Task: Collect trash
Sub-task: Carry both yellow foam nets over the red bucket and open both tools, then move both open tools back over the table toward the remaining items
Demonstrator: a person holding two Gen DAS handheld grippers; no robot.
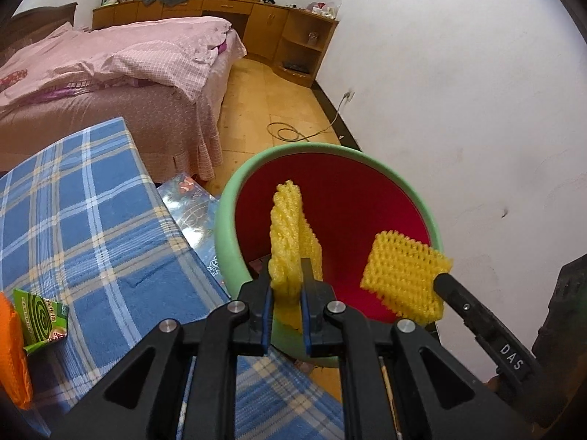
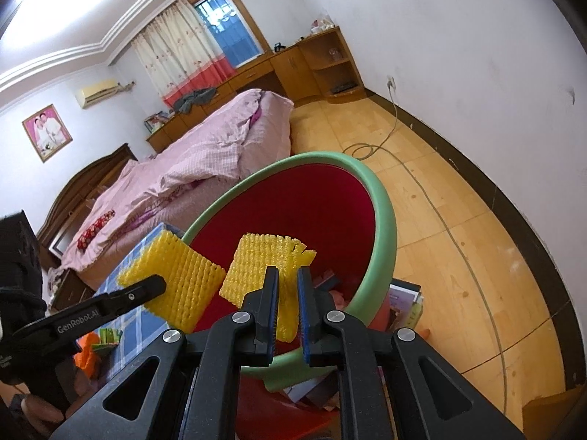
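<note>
Left wrist view: the left gripper (image 1: 288, 286) has its jaws closed down on a yellow foam fruit net (image 1: 291, 234), pinching it near its lower end so the mesh stands upright and folded between the blue pads. It hangs over the open mouth of the green-rimmed bin (image 1: 234, 198), whose inside is red. To the right, the right gripper (image 1: 440, 278) reaches in holding a second foam net (image 1: 403, 275), also above the bin's red interior. On the blue plaid cloth (image 1: 91, 220) to the left lie a green mosquito-coil box (image 1: 40, 315) and something orange at the frame edge.

Right wrist view: the right gripper (image 2: 288, 278) is clamped narrowly on its own foam net (image 2: 264, 267), a flat, ridged yellow piece with a torn upper corner. The left gripper (image 2: 157, 284) holds its net (image 2: 176, 278) over the bin's near rim (image 2: 381, 220); scraps already lie at the bottom.

The step in hand looks like dropping both nets. The foam is light and springy and may cling to the pads, so each piece should sit well inside the rim before the jaws open, and open fully, with the left one brought further in from the edge.
</note>
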